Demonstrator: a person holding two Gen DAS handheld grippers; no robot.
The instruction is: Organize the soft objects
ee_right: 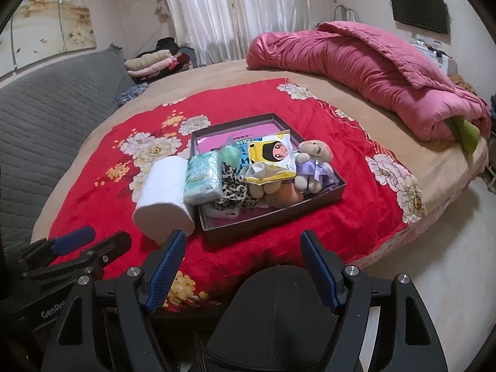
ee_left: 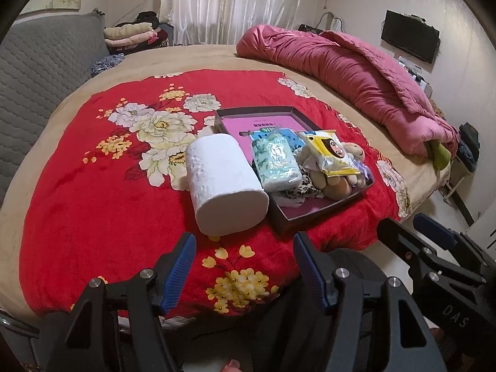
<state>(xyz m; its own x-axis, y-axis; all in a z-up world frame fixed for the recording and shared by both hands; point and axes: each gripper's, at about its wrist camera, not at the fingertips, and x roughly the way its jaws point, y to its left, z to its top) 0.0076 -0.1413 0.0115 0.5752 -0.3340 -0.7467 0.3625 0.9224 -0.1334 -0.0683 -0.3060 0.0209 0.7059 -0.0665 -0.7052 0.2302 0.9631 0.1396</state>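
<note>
Left wrist view: the left tongs (ee_left: 245, 266) are hovering wide and empty; the toilet paper roll (ee_left: 224, 183) is lying just ahead on the red blanket (ee_left: 93, 192), its long axis running away, touching the box (ee_left: 322, 210).
Right wrist view: the right tongs (ee_right: 241, 266) are gaping empty; the roll (ee_right: 164, 198) is lying ahead-left, nearer the left tongs.

left gripper (ee_left: 245, 266): black angular frame, blue ribbed finger pads, round silver screws, "GenRo…" lettering in white on its body | right gripper (ee_right: 240, 266): same black frame, blue textured pads, silver screws, "DAS" lettering | person: dark trousers at the knee
</note>
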